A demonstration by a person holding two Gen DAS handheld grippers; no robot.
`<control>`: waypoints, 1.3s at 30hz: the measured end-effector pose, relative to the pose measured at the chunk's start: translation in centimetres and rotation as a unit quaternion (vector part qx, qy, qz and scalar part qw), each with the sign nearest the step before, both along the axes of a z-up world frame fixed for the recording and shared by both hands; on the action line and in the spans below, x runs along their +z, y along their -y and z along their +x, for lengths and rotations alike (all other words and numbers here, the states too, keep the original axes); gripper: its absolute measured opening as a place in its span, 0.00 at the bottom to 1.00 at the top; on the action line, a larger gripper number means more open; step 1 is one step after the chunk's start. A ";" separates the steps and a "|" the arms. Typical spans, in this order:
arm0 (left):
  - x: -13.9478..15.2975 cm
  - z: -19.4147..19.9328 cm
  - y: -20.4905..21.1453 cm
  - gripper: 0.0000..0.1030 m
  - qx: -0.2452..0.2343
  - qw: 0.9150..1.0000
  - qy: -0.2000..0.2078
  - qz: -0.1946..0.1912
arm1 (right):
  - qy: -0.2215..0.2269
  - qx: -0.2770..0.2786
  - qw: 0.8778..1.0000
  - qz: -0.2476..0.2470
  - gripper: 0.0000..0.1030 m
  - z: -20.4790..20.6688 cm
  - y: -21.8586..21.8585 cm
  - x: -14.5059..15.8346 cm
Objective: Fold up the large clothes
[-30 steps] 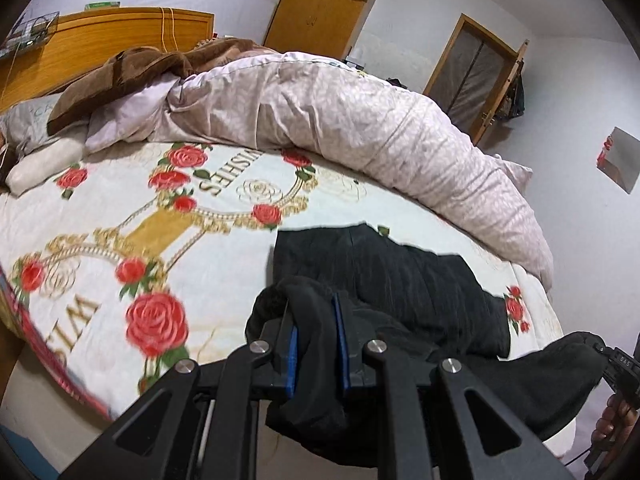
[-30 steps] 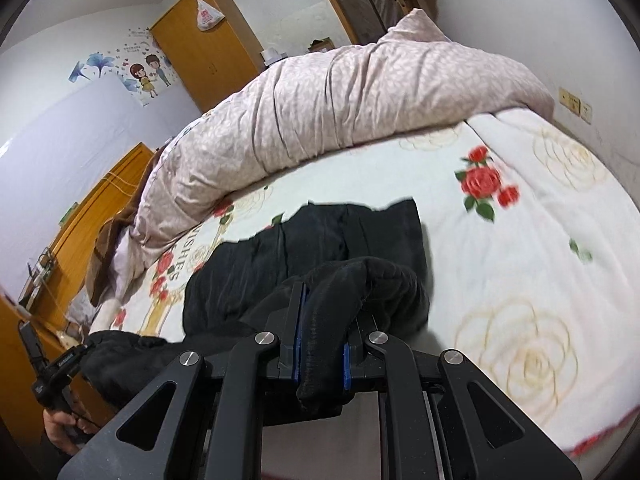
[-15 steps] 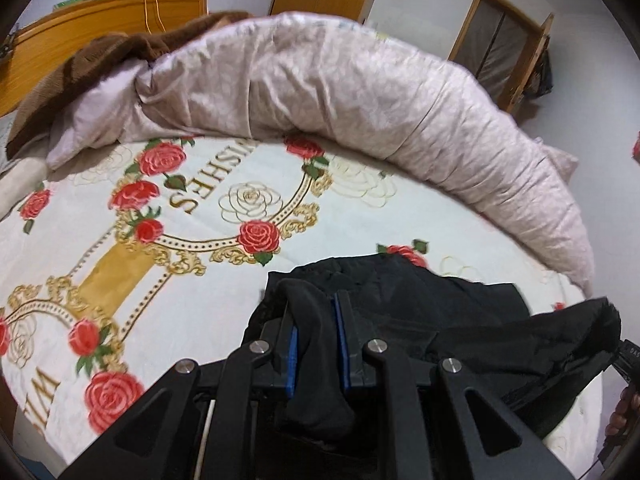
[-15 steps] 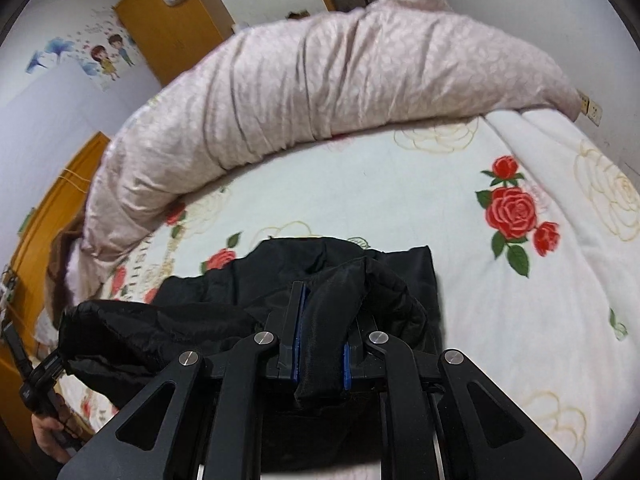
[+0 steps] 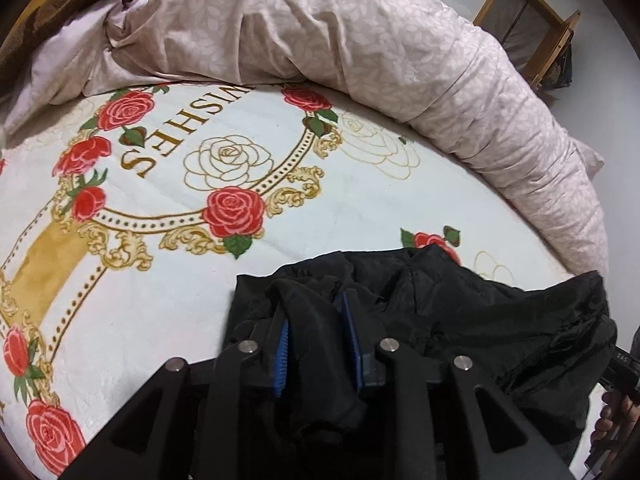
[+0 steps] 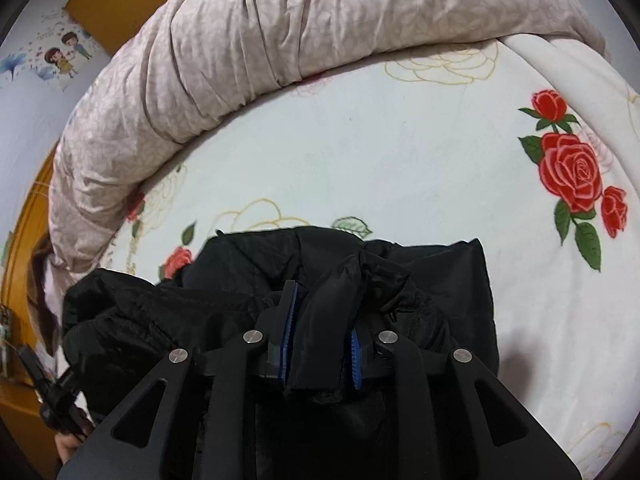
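A large black garment [image 5: 480,312] lies bunched at the near edge of the bed, on the rose-patterned blanket [image 5: 168,280]. My left gripper [image 5: 316,320] is shut on a fold of the garment at its left end. My right gripper [image 6: 320,320] is shut on another fold of the black garment [image 6: 420,276] at its right end. Both hold the cloth a little above the blanket. The cloth hangs between the blue pads and hides the fingertips.
A rolled pink duvet [image 5: 360,40] runs along the far side of the bed, and shows in the right wrist view [image 6: 260,40] too. A brown blanket [image 5: 60,8] lies at the far left by the headboard. Wooden doors [image 5: 528,28] stand beyond.
Both grippers have carried the black garment forward over the bed, toward the duvet. The near part of the garment now lies folded over its far part.
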State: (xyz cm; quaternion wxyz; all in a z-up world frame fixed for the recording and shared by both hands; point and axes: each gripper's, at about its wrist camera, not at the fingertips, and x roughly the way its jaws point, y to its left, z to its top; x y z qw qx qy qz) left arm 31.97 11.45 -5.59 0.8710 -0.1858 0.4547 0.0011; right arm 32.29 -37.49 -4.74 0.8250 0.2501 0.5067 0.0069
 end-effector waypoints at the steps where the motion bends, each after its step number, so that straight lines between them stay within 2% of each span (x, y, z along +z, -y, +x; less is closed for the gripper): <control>1: 0.2 0.0 -0.2 0.31 -0.001 1.000 0.001 -0.007 | 0.012 0.002 1.000 0.015 0.33 -0.3 0.3 0.6; 3: 1.1 -0.4 -0.7 0.39 -0.001 1.000 0.014 -0.023 | 0.029 0.002 0.999 0.039 0.37 -0.9 0.8 1.6; 5: 2.2 -0.8 -0.9 0.54 -0.004 0.999 0.033 -0.033 | 0.050 0.002 0.996 0.069 0.52 -1.5 1.3 2.4; 6: 2.7 -1.0 -1.1 0.58 -0.003 0.998 0.042 -0.035 | 0.064 -0.001 0.994 0.084 0.62 -1.9 1.7 3.0; 7: 3.5 -1.2 -1.2 0.67 0.001 0.998 0.057 -0.029 | 0.070 0.000 0.994 0.089 0.68 -2.1 1.7 3.4; 8: 4.2 -1.4 -1.2 0.71 0.005 0.997 0.072 -0.022 | 0.083 -0.001 0.992 0.093 0.70 -2.5 1.9 4.0; 11: 5.9 -1.6 -1.7 0.72 0.011 0.995 0.096 -0.021 | 0.115 0.007 0.992 0.057 0.73 -3.1 1.5 5.7; 15: 6.2 -2.5 -1.1 0.72 -0.007 0.995 0.097 -0.022 | 0.112 0.024 0.993 -0.002 0.73 -3.9 0.4 5.9; 19: 4.5 -3.4 2.1 0.72 -0.074 0.994 0.074 -0.027 | 0.091 0.072 0.992 -0.059 0.73 -4.3 -1.8 4.0; 21: 3.2 -3.2 4.3 0.72 -0.108 0.992 0.064 -0.016 | 0.074 0.095 0.990 -0.078 0.73 -4.2 -3.1 2.5; 22: 2.6 -2.9 5.2 0.72 -0.115 0.992 0.059 -0.005 | 0.058 0.102 0.988 -0.103 0.73 -3.6 -3.8 1.4; 25: 0.5 -1.1 6.4 0.72 -0.106 0.993 0.049 0.032 | 0.036 0.105 0.983 -0.146 0.73 -1.8 -4.2 -1.1; 28: -0.7 0.8 6.0 0.74 -0.081 0.994 0.046 0.052 | 0.023 0.094 0.982 -0.165 0.73 0.0 -3.6 -2.6; 33: -2.1 2.4 7.0 0.75 -0.076 0.992 0.049 0.091 | 0.014 0.088 0.977 -0.195 0.73 1.7 -3.4 -4.3; 36: -1.6 3.0 7.4 0.74 -0.075 0.991 0.030 0.105 | 0.001 0.086 0.977 -0.196 0.73 1.9 -3.5 -3.5; 38: 0.1 2.4 7.2 0.71 -0.071 0.993 0.029 0.093 | 0.018 0.082 0.977 -0.198 0.72 1.2 -3.8 -1.4; 39: 1.0 1.9 7.2 0.71 -0.071 0.993 0.039 0.087 | 0.040 0.084 0.977 -0.194 0.72 0.4 -4.1 0.2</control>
